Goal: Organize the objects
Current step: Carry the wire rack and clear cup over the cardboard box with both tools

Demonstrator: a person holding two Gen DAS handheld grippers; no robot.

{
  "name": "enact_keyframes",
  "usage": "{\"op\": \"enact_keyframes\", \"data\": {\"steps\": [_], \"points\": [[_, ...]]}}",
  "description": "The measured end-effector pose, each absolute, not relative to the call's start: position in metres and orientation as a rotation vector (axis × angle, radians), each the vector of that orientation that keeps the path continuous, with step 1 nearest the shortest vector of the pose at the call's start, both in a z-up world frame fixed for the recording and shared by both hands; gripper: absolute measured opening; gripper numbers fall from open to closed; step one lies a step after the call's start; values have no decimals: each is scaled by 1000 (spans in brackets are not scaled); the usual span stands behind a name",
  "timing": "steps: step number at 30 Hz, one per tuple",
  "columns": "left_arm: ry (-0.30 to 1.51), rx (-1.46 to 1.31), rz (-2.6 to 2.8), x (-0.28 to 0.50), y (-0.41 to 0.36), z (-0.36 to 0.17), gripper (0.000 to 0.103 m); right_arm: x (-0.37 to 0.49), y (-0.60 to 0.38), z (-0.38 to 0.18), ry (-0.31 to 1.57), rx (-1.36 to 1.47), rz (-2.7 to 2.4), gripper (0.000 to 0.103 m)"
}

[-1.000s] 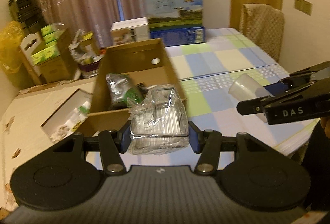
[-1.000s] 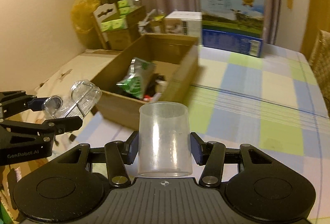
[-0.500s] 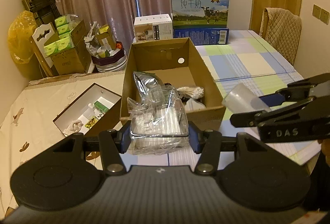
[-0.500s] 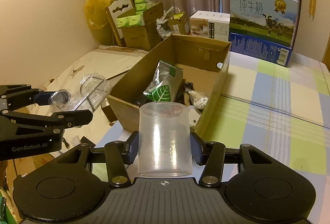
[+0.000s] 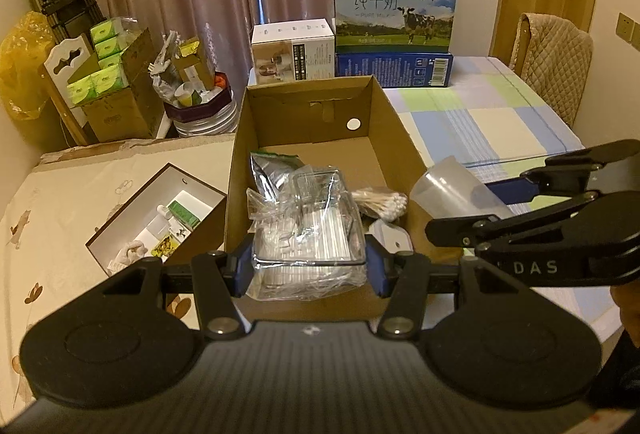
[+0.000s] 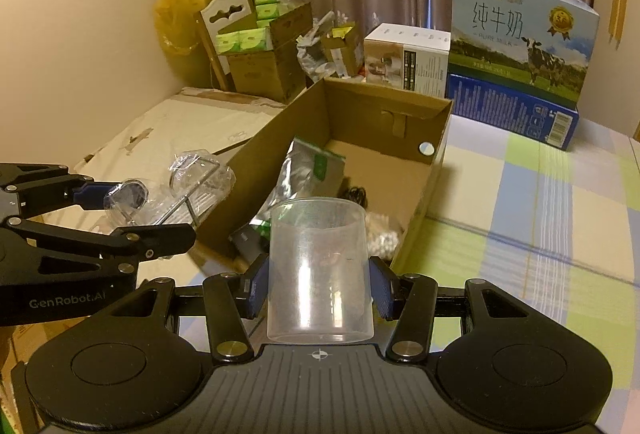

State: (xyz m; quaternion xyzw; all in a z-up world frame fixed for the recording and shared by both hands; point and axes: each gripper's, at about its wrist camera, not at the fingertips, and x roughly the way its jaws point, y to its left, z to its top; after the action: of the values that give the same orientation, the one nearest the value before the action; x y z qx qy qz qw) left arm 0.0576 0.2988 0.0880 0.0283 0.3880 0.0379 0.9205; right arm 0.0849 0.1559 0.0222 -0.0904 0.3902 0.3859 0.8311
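The clear plastic box wrapped in crinkled film sits clamped between the blue pads of the left gripper, its fingers closed onto the box's sides, in front of the near end of the open cardboard box. The translucent plastic cup stands upright in the right gripper, fingers pressed against its wall, just before the same carton's near corner. Inside the carton lie a silver-and-green foil pouch, a bundle of cotton swabs and a small white item I cannot identify. The carton rests on the bench with its checked cloth. Behind it stand a milk carton case and a white product box. To the left lies a shallow open box.
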Motion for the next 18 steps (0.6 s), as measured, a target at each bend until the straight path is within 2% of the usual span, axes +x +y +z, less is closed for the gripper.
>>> {"op": "enact_keyframes", "data": {"steps": [18], "points": [[851, 60, 24, 201, 338, 64, 50, 205, 212, -6, 846, -245, 807, 49]]}}
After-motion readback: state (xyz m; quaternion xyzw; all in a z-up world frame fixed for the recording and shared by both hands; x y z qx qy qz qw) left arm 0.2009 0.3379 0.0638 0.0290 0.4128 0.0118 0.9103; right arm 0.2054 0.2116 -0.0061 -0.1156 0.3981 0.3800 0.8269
